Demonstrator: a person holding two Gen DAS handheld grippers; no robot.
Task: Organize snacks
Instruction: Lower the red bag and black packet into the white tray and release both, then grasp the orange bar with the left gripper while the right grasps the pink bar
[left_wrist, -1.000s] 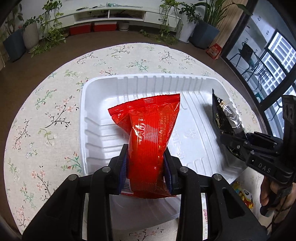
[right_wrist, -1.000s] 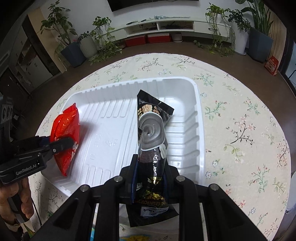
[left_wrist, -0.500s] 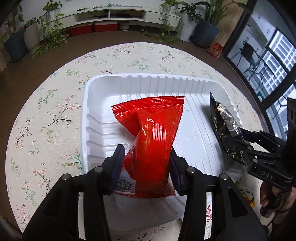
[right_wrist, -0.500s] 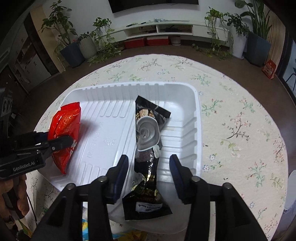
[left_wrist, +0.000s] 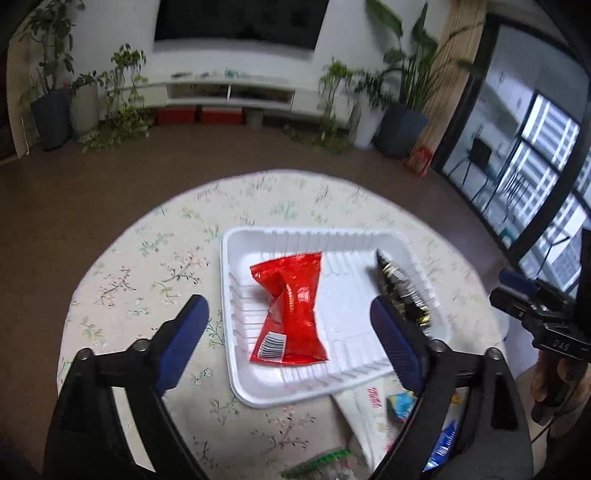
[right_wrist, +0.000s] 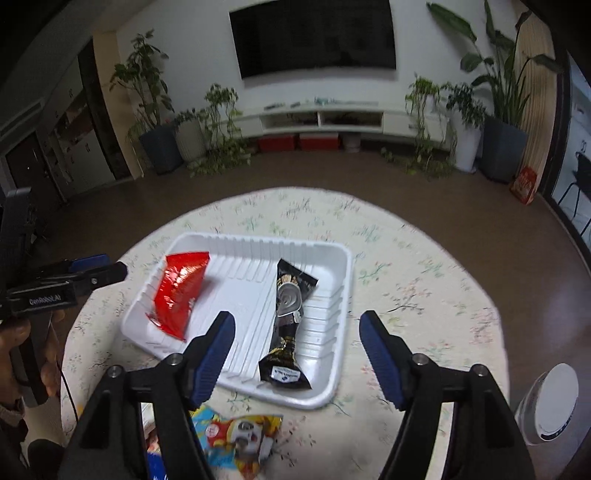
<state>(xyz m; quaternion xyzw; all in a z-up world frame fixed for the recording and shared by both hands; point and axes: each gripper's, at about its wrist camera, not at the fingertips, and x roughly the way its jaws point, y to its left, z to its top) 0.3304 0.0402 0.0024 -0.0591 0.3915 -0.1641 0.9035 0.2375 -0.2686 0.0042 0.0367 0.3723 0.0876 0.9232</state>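
White tray (right_wrist: 334, 384) middle bare between red packet (right_wrist: 179, 291) and black packet (right_wrist: 288, 314)

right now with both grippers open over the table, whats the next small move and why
Probably lower the right gripper toward the colourful cartoon snack packet lying on the floral tablecloth. The red foil snack bag and black snack packet already lie released in the white plastic tray, and both grippers are empty.

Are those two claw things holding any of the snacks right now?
No. Both the left hand-held gripper and right hand-held gripper are open and empty; the snacks lie in the white tray.
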